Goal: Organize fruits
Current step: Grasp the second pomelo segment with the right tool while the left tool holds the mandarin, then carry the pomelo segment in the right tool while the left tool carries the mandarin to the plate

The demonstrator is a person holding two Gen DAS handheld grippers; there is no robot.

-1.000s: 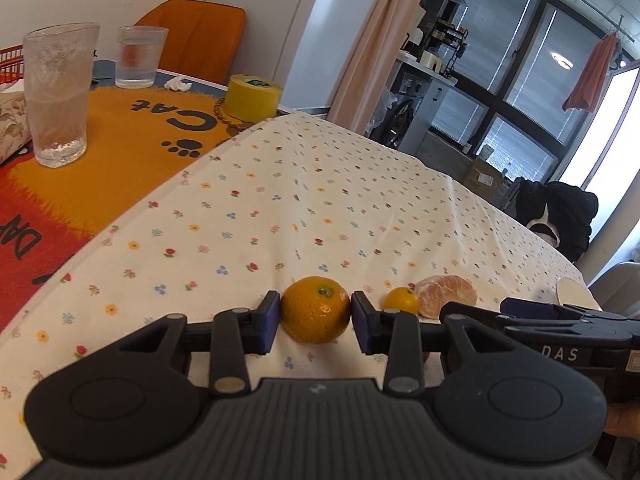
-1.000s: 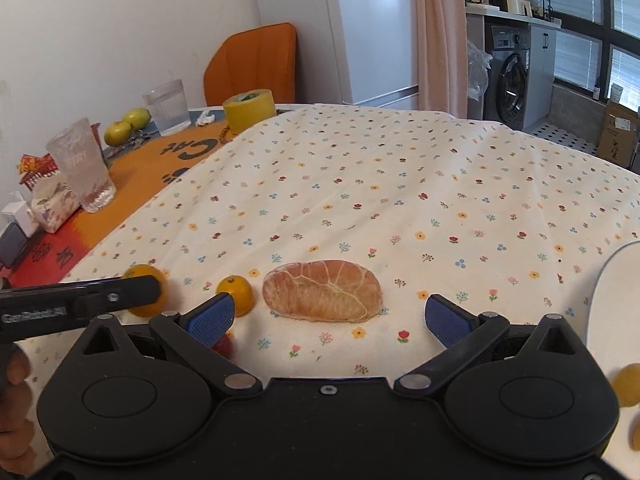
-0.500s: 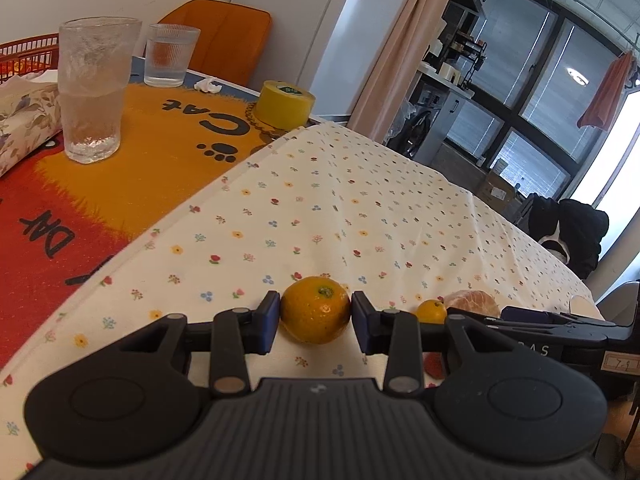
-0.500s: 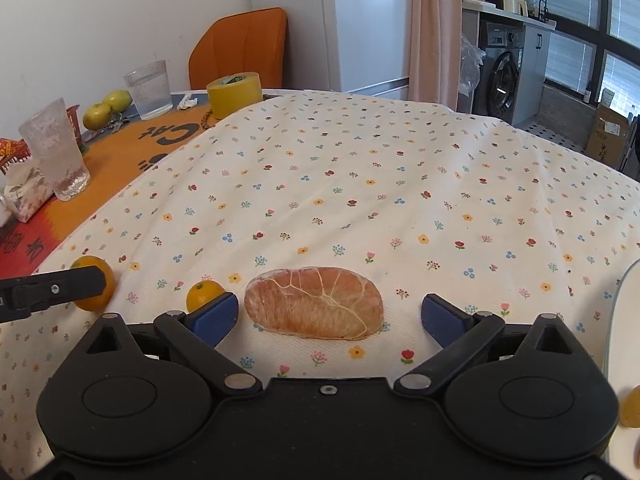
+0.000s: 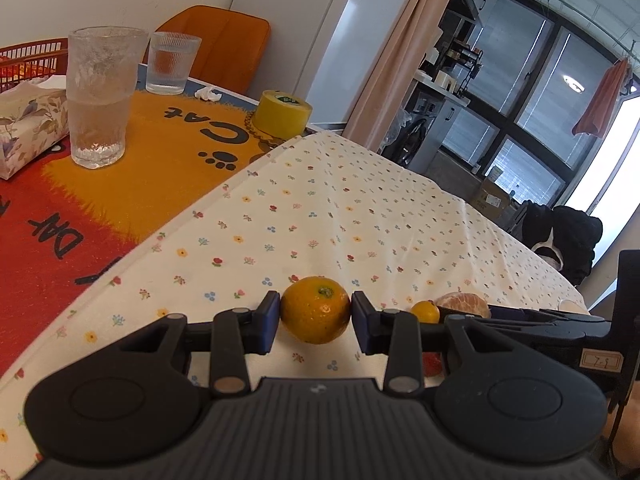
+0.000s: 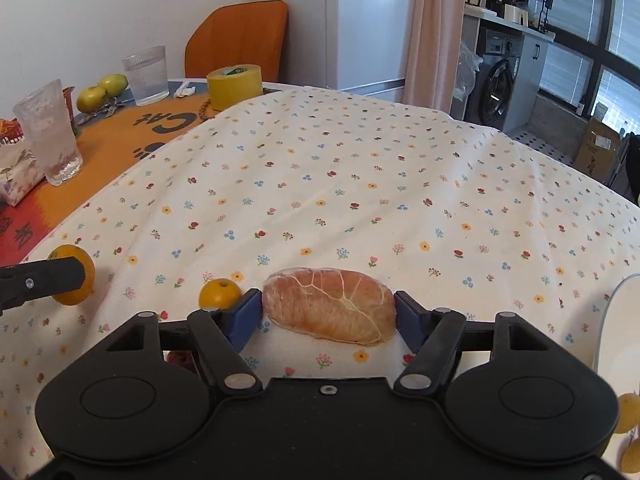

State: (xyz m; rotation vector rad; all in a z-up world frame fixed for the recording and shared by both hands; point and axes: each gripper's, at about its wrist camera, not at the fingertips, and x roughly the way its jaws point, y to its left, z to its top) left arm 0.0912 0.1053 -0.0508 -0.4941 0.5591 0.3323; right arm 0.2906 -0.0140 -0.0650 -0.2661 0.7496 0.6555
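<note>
A round orange (image 5: 315, 310) with a green stem scar sits between the blue pads of my left gripper (image 5: 315, 316), which is shut on it just over the flowered cloth. From the right wrist view that same orange (image 6: 74, 276) shows at the far left behind the left gripper's finger. A peeled pinkish citrus segment (image 6: 332, 306) lies on the cloth, and my right gripper (image 6: 328, 316) is shut on its two ends. A small orange (image 6: 220, 293) rests just left of the segment, beside the left pad.
A white plate (image 6: 618, 320) rim shows at the right edge, with yellow fruit (image 6: 628, 416) below it. On the orange mat stand two glasses (image 5: 102, 96), a yellow tape roll (image 5: 282, 114), a tissue box (image 5: 24, 124) and green apples (image 6: 100, 90). An orange chair (image 6: 240, 36) stands behind.
The right gripper's fingers went from wide open to closed against the peeled segment. The left gripper kept its hold on the orange while its view swung left toward the orange mat.
</note>
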